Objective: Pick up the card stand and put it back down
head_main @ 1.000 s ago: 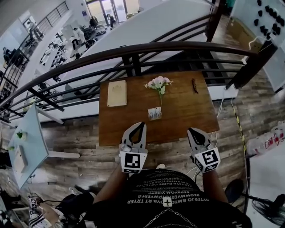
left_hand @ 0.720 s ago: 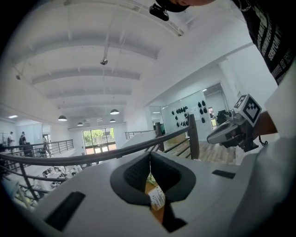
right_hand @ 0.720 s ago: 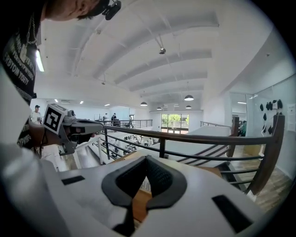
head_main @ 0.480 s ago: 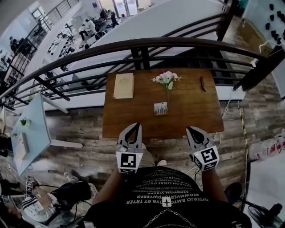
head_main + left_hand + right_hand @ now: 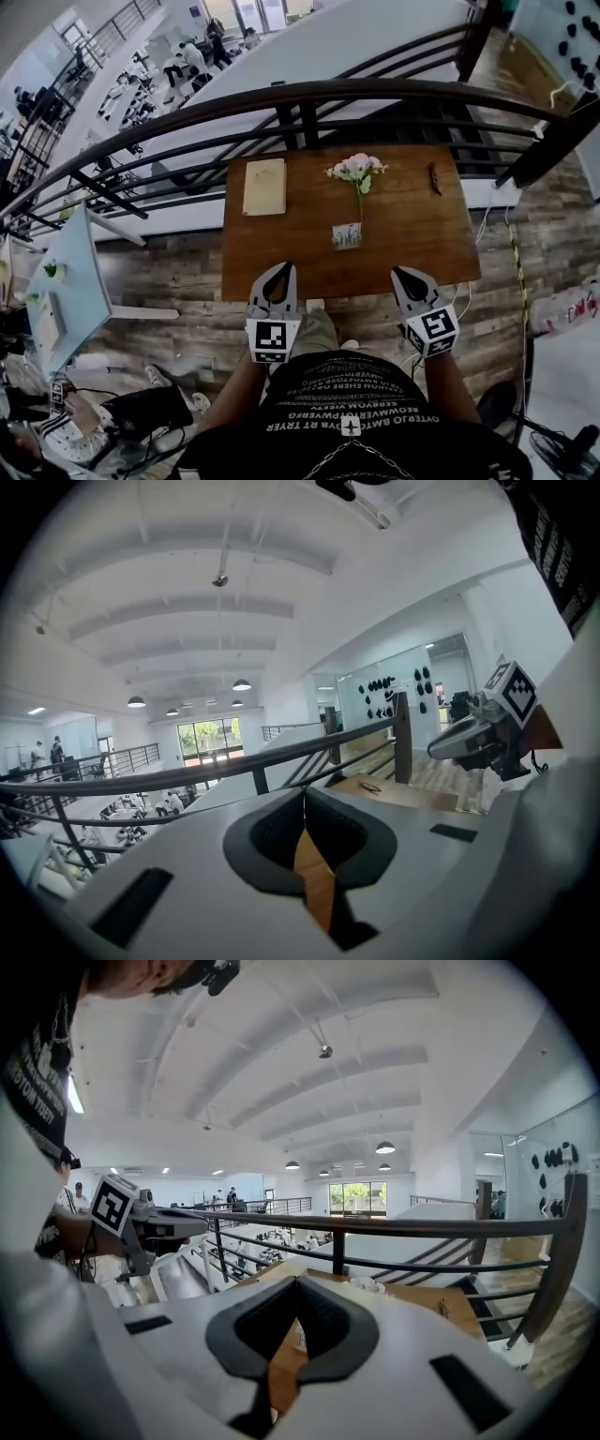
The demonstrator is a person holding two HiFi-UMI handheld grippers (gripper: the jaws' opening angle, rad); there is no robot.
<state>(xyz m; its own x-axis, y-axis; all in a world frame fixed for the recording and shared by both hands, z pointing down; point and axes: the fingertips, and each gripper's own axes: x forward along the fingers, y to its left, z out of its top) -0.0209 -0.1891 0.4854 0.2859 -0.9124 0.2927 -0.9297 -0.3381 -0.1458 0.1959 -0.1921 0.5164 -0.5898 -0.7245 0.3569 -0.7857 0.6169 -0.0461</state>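
On the wooden table [image 5: 412, 244], near the middle, stands the card stand [image 5: 347, 236], a small pale printed piece. Pink and white flowers [image 5: 356, 169] on a thin stem rise right behind it. My left gripper [image 5: 281, 270] hovers at the table's near edge, left of the stand and well short of it; its jaws are shut and empty. My right gripper [image 5: 402, 274] hangs at the same edge, to the stand's right, also shut with nothing in it. In the right gripper view a sliver of the stand [image 5: 299, 1336] shows past the closed jaws.
A tan board [image 5: 264, 186] lies at the table's far left. A small dark object [image 5: 434, 178] lies at the far right. A dark metal railing [image 5: 309, 94] runs just behind the table, with a drop to a lower floor beyond. Wood plank floor surrounds the table.
The head view has shifted, so the table sits slightly further right and lower in the picture. Both grippers stay shut at the near edge, the left one a little lower.
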